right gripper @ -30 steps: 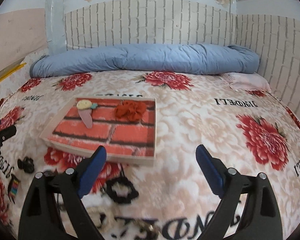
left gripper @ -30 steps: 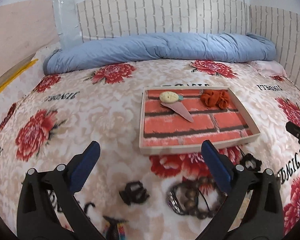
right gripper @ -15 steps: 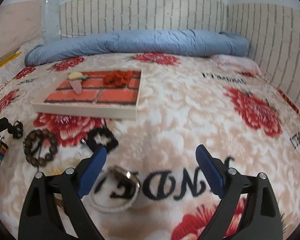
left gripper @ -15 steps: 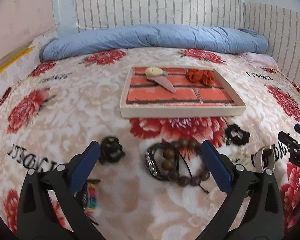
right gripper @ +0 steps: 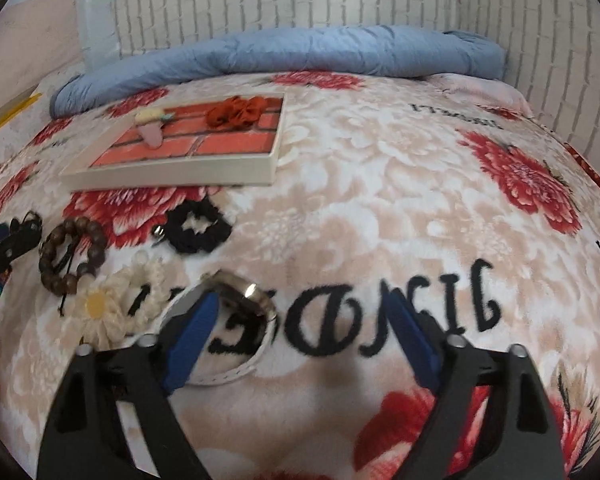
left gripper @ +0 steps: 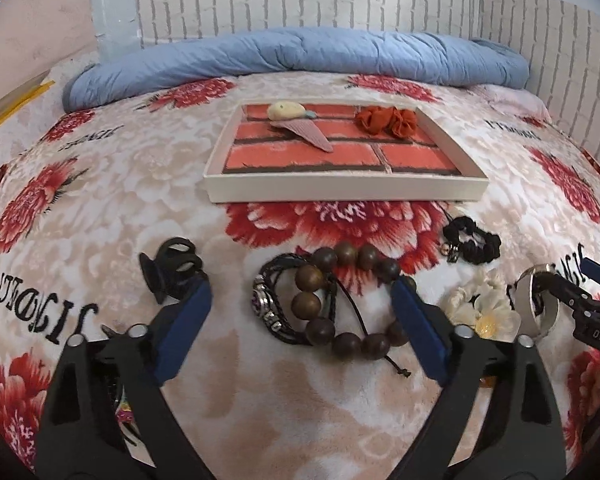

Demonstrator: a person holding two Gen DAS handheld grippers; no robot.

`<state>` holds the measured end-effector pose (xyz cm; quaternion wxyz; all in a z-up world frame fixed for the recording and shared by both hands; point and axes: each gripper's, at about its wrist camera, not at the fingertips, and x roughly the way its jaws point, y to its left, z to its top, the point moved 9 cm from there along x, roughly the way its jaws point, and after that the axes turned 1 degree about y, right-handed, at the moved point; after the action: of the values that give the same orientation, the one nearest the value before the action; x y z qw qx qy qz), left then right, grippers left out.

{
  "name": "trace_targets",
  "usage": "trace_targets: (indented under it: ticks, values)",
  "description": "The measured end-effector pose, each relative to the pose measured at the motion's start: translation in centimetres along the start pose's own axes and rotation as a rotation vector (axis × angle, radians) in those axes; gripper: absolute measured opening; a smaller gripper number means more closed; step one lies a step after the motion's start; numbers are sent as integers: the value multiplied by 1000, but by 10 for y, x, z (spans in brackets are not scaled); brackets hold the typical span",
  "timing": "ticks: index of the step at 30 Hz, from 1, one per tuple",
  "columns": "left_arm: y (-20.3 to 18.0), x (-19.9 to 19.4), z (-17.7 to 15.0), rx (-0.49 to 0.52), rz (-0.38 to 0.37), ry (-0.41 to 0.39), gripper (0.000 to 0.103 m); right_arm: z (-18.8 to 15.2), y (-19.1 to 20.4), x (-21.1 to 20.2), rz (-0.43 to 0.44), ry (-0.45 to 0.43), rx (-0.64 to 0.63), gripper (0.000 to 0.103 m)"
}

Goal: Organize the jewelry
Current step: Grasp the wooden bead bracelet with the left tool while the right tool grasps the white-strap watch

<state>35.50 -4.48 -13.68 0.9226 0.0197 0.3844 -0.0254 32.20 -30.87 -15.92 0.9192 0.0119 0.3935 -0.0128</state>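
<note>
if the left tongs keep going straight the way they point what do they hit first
Most likely the wooden bead bracelet, lying with a dark braided bracelet on the blanket between the open left tongs. Depth is hard to judge.

Black lettering repeated across floral blanket [left gripper: 112, 200] – upside down, roughly "JINDELI", exact spelling unclear; white letters "DAS" on black body of right gripper [left gripper: 580, 292] – rest cut off

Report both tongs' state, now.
Left tongs: open, just closing, wooden bead bracelet between them.
Right tongs: open, just closing, over white watch.
</note>
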Motion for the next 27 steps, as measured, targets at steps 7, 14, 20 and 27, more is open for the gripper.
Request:
trace_targets:
  ticks: [7,14,20,27]
  values:
    - [-1,17,-5,4,0,36,76,-12,4,19,28,86,1,56]
    - [-2,32,-6,-3,-25,72,56,-11,9,25,26,98,-14,52]
    - [-7,38,-4,24,-22,75,47,-10,9,27,37,98,-9,49]
    - [-12,52,-3,39,-36,111,41,-11,9,27,38,98,-9,49]
